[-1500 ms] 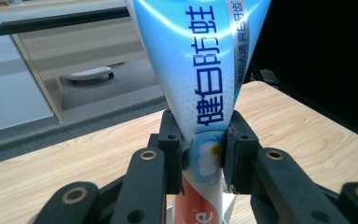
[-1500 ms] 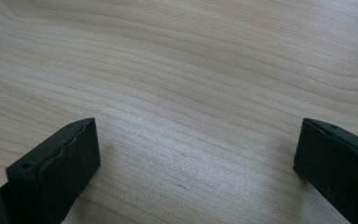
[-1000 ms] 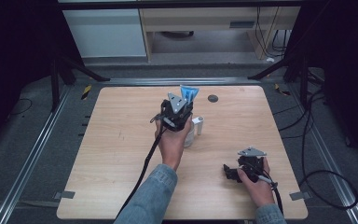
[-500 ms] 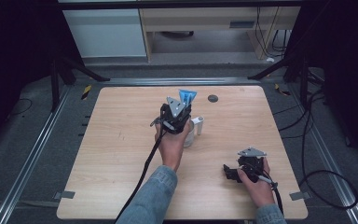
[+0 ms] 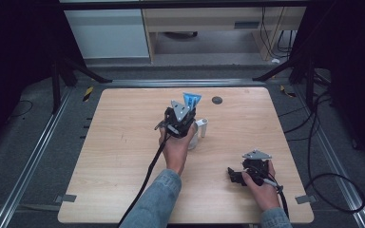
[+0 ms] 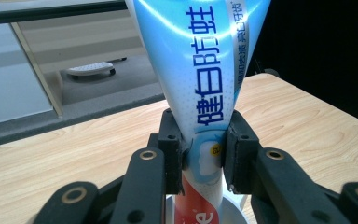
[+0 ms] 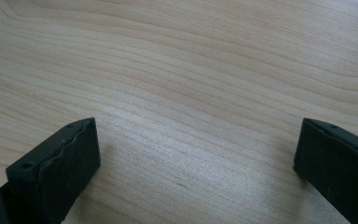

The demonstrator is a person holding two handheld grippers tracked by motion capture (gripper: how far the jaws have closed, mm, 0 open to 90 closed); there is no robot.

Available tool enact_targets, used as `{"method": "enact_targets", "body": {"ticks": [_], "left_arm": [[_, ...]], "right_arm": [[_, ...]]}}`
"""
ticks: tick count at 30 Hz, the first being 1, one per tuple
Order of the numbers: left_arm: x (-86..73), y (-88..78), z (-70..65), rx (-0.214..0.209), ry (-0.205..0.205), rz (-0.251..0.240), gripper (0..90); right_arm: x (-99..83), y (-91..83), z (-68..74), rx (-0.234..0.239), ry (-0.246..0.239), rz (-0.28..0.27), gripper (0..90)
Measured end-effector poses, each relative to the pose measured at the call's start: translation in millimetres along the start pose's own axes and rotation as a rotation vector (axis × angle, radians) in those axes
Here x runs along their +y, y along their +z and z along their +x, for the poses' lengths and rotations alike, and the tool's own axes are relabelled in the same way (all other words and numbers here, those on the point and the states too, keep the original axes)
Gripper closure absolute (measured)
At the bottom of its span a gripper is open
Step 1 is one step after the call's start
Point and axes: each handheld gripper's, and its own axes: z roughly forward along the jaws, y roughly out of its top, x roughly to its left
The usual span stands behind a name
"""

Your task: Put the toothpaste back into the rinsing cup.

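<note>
Clamped by the left gripper (image 6: 200,158) low on its body, toothpaste tube (image 6: 200,70) upright near table (image 5: 123,142) centre, long axis vertical, cap end directly over the white cup (image 5: 200,129); right gripper (image 7: 196,154) wide open, empty, near-right.

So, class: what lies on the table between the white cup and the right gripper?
Nothing: in the high view, only bare wooden table lies between the white cup and the right gripper, whose open jaws show just wood in the right gripper view.
</note>
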Motion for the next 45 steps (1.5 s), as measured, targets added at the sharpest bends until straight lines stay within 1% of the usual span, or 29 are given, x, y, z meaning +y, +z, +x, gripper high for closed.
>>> {"method": "enact_targets", "body": {"ticks": [8,15,21,27,32,45], "left_arm": [[-5.7,1.9,0.7,-0.001,-0.005,0.010,71.6],[-7.6,1.2,0.2,0.003,-0.003,-0.004,71.5],[-9.3,1.2,-1.3,0.001,-0.001,-0.004,71.5],[-13.9,1.2,-1.7,0.004,0.000,0.005,71.4],[-18.3,0.9,-0.4,0.005,-0.009,0.012,71.3],[-24.3,1.6,-1.1,0.005,-0.004,0.040,71.3]], "right_arm": [[0.0,0.0,0.0,0.000,0.000,0.000,0.4],[0.0,0.0,0.0,0.000,0.000,0.000,0.4],[0.0,0.0,0.0,0.001,0.000,0.000,0.4],[0.0,0.0,0.0,0.000,0.000,0.000,0.4],[0.0,0.0,0.0,0.000,0.000,0.000,0.4],[0.0,0.0,0.0,0.000,0.000,0.000,0.4]]}}
